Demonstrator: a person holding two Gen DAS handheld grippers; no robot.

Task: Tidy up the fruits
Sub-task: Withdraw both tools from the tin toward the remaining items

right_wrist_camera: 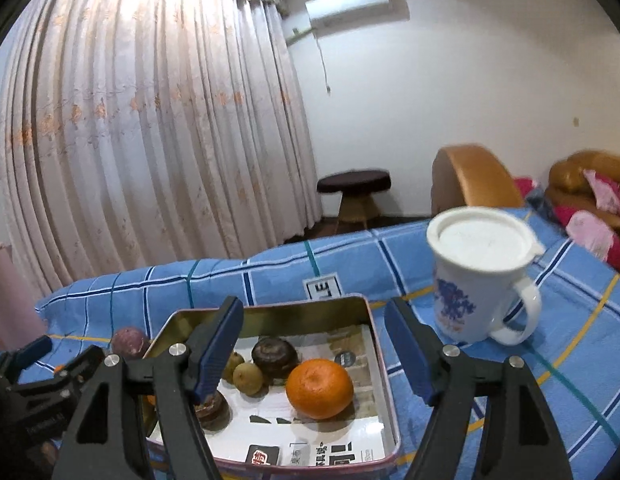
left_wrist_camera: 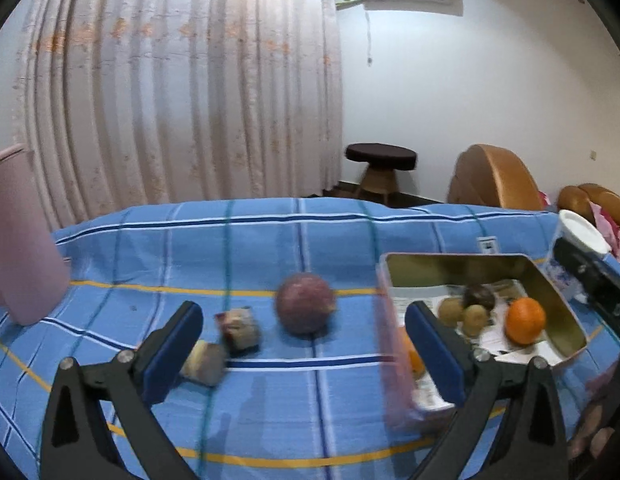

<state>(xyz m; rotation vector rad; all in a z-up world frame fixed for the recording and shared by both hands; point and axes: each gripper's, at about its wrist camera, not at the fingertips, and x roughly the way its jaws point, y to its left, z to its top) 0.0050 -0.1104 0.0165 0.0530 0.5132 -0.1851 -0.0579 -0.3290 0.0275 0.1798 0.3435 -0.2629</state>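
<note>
Blue checked cloth (left_wrist_camera: 270,240) fills the lower frame, pink jug (left_wrist_camera: 18,236) at far left, white lidded mug (right_wrist_camera: 481,276) right of the tin (right_wrist_camera: 270,314). In the tin, center-low in the right view: one orange (right_wrist_camera: 319,388), two dark round fruits, a few small brownish ones. One purple fruit (left_wrist_camera: 306,308) and two wrapped snacks sit loose on the cloth. Left gripper (left_wrist_camera: 306,356) and right gripper (right_wrist_camera: 313,352) both gape wide, holding nothing.

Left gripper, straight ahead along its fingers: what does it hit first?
Probably the purple round fruit on the blue checked cloth; it sits between the open left gripper fingers' line. Depth is unclear.
</note>
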